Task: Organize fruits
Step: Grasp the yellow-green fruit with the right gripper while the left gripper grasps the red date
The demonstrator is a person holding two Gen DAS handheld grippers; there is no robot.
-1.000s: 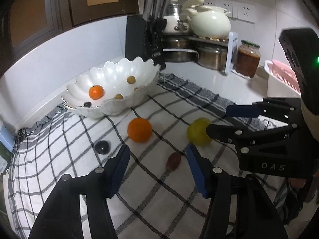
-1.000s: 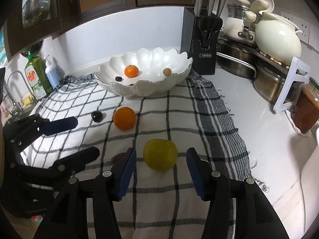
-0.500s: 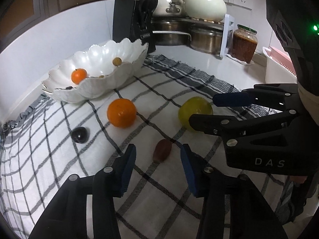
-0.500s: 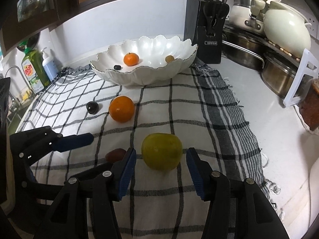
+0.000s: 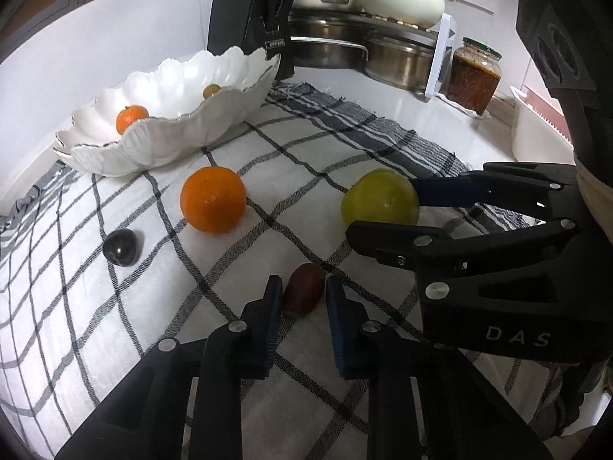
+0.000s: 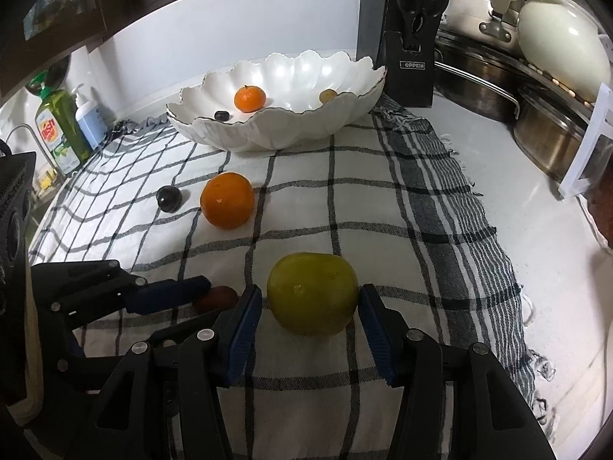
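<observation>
On the checked cloth (image 6: 383,207), going left to right: a dark plum (image 6: 169,198) near the left edge, an orange (image 6: 227,200) just beside it, and behind them, at the cloth's far edge, the white scalloped bowl (image 6: 276,134) holding a small tangerine (image 6: 249,98) and two little fruits.

Nearer the front edge, the left gripper (image 5: 300,303) has its fingers narrowed round a small brown fruit (image 5: 304,294) — close on both sides, but whether the pads press it I cannot tell. Next to it the right gripper (image 6: 309,303) straddles the green fruit (image 6: 312,293), fingers wide, the right pad at the skin, the left a little off.

The step in hand looks like a double pick-up for the bowl. To do it well, I judge each gripper should close gently across the fruit's widest part — the round green one may roll if pinched off-centre. Lift straight up, and keep the two tools from knocking, since they sit just beside each other.
</observation>
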